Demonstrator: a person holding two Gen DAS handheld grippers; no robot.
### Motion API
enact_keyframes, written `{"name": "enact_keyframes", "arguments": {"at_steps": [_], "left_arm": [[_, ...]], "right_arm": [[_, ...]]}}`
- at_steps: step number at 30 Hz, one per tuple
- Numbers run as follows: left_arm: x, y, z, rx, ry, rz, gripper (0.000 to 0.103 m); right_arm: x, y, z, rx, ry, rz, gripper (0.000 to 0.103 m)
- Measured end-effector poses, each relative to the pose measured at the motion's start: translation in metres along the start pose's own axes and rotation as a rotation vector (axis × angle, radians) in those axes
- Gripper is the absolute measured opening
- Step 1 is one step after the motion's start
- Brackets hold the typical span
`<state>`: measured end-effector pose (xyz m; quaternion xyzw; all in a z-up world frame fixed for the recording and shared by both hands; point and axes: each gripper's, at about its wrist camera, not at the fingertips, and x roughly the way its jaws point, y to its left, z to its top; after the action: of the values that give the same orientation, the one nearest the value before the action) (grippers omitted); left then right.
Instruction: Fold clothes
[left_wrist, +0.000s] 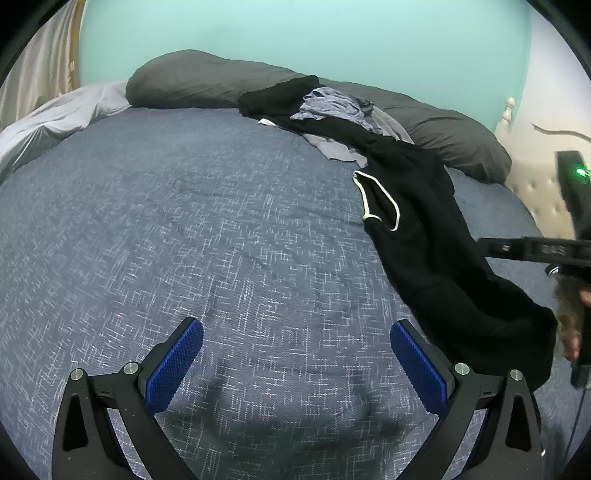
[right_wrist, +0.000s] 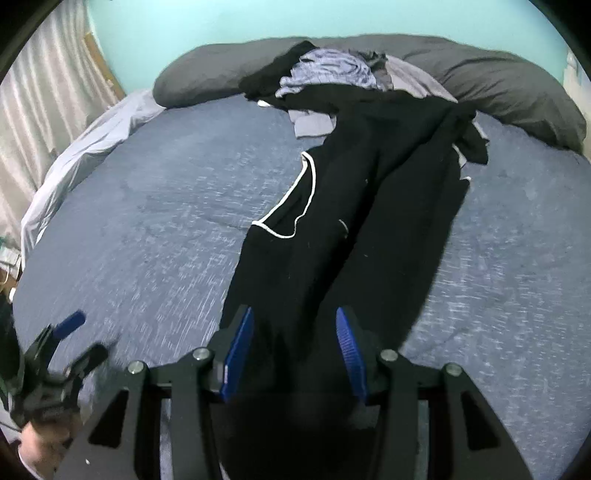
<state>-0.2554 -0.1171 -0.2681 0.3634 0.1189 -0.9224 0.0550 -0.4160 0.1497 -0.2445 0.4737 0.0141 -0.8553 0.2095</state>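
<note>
1. Right gripper, seen in its own view, has its blue pads standing apart, with the near end of the black trousers lying between them; the pads do not visibly press on the cloth, and the near edge of the fabric is lost in shadow under the gripper body.
2. Left gripper has its blue pads spread wide over bare bedspread, nothing between them.
3. From the right wrist view, the trousers run from 6 o'clock up toward 12 o'clock, laid lengthwise on the bed, with a white drawstring looping at about 10 o'clock of the garment's middle.
4. At 12 o'clock the far end of the trousers runs into a heap of clothes, grey-blue and black pieces, resting against dark grey pillows; where one garment ends and the next begins cannot be told.
5. No brand, label or readable writing shows on any cloth or tool.
6. In the left wrist view the right gripper is cut off at 3 o'clock: only a black bar, a green light and part of a hand show, blurred.
7. In the right wrist view the left gripper sits at 8 o'clock, smeared by motion blur.
</note>
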Motion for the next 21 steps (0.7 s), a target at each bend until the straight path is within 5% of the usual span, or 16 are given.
{"name": "enact_keyframes", "arguments": {"at_steps": [12,16,21], "left_arm": [[0.004,0.006,0.001,-0.013,0.008,0.007,0.103],[0.005,0.007,0.001,-0.015,0.012,0.011,0.103],[0.006,0.008,0.000,-0.015,0.015,0.011,0.103]], "right_arm": [[0.059,-0.012,0.018,0.053,0.103,-0.072,0.046],[0.068,-0.015,0.015,0.065,0.107,-0.073,0.018],[0.064,-0.016,0.008,0.048,0.064,-0.058,0.005]]}}
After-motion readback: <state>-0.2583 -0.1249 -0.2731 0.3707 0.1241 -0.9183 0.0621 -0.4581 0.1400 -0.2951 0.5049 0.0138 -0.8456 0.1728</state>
